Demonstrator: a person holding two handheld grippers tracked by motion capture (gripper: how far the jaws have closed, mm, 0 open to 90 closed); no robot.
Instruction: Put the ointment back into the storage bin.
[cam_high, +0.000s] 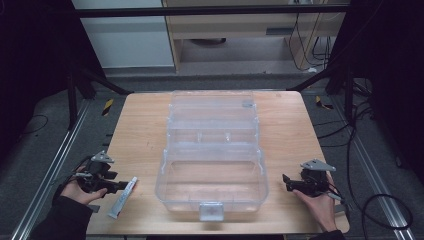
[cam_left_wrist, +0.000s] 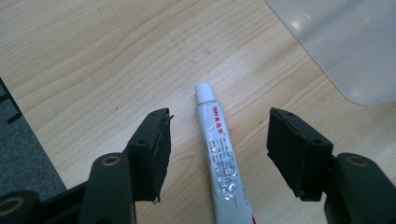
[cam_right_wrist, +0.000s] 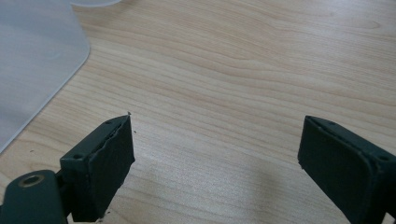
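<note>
Black jaws of the left gripper (cam_left_wrist: 219, 149) are spread on either side of a white squeeze tube with red lettering (cam_left_wrist: 220, 158), untouched on the pale wooden table (cam_left_wrist: 93, 56) beside a clear plastic tiered box (cam_high: 212, 165). Right gripper (cam_right_wrist: 215, 163) jaws are held released over bare wood.

We see a white tube (cam_left_wrist: 219, 154) with a white cap, red lettering down its side and a touch of red at its lower end. The table (cam_high: 140, 135) is pale wood with a fine, wavy brown grain. The storage box (cam_high: 212, 165) is clear, colourless plastic with a frosted latch. Both the left gripper (cam_left_wrist: 217, 149) and the right gripper (cam_right_wrist: 215, 163) are black, each topped by a grey plate. The floor (cam_high: 45, 150) is dark grey, with yellow-and-black striped tape (cam_high: 107, 106).
</note>
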